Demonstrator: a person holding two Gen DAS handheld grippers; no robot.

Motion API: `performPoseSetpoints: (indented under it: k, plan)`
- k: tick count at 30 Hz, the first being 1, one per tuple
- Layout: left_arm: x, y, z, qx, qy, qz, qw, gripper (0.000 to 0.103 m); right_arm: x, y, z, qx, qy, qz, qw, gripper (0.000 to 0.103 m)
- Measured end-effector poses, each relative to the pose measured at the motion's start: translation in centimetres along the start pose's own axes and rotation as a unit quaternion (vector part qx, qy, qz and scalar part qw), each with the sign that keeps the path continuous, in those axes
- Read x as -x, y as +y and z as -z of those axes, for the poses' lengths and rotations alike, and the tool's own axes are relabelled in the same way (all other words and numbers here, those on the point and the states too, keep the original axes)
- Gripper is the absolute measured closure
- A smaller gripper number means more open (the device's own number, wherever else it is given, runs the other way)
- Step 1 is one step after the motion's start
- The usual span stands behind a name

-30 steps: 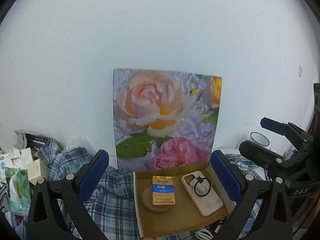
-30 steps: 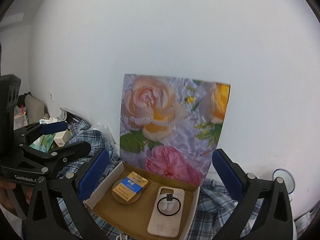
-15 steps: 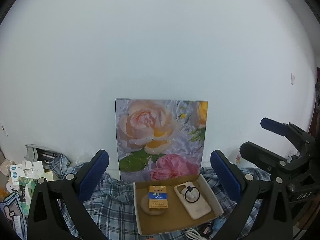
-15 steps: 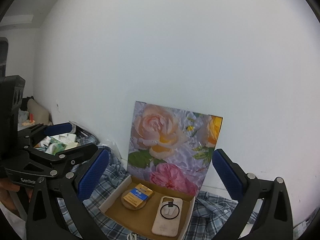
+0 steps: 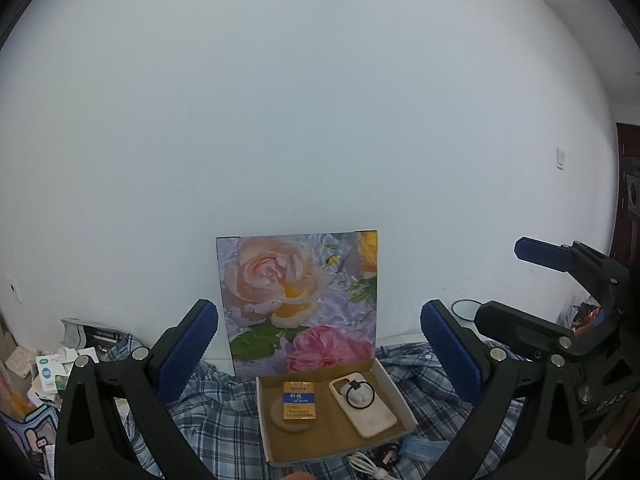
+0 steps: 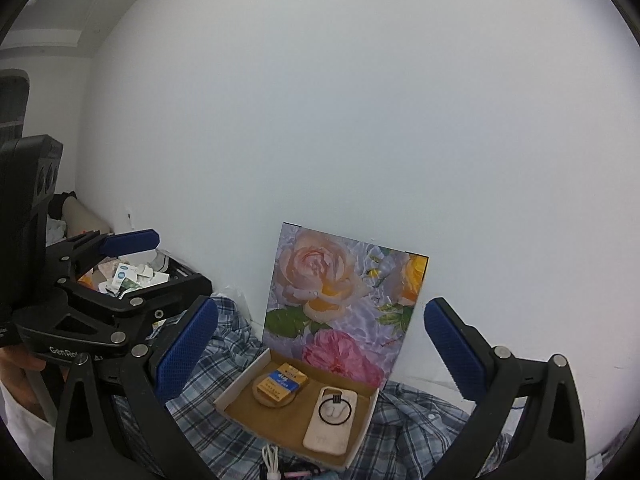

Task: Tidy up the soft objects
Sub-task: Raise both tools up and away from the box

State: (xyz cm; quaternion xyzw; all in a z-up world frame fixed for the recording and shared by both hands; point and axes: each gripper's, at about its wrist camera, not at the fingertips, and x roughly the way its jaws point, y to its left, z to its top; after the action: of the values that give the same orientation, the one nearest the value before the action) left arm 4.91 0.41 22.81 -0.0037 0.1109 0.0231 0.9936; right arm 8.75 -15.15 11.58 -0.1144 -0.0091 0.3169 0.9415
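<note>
A crumpled blue plaid shirt (image 5: 224,424) (image 6: 224,420) lies spread on the surface under an open cardboard box (image 5: 344,440) (image 6: 240,404). The box holds a yellow-and-blue pack (image 5: 298,400) (image 6: 281,382) on a round wooden coaster and a beige phone case (image 5: 366,408) (image 6: 326,424) with a black ring. Its floral lid (image 5: 298,300) (image 6: 344,304) leans on the white wall. My left gripper (image 5: 320,344) is open and empty, well above the box. My right gripper (image 6: 320,344) is open and empty too; it shows at the right of the left wrist view (image 5: 516,292).
A pile of small boxes and papers (image 5: 48,368) (image 6: 124,276) sits at the left by the wall. White and dark cables (image 5: 372,462) (image 6: 276,464) lie in front of the box. A black cable loop (image 5: 466,312) rests against the wall at right.
Both grippers have pulled back and up from the box, which now looks smaller and lower in both views. Both stayed open and empty.
</note>
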Motion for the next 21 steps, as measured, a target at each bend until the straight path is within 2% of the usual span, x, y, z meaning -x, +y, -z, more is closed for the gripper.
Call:
performPoseSetpoints:
  k: [5,6,10,21]
  plan:
    - [2.1,-0.8,0.0,-0.011,-0.004,-0.001,0.9999,0.0,2.1,0.8,0.6,0.001,-0.002,0.003,1.0,0.0]
    - [2.4,-0.8,0.0,-0.01,0.01,0.005,0.9999,0.0,2.4,0.9,0.8,0.0,-0.002,0.002,1.0,0.0]
    - [3.5,-1.2,0.7,-0.013,0.015,0.01,0.9998,0.0,3.2,1.3,1.9,-0.004,0.003,0.0,1.0,0.0]
    - [3.9,-2.5,4.6,-0.018,0.051,0.019,0.9983,0.0,3.2,1.6,5.9,-0.016,0.038,-0.011,0.999,0.0]
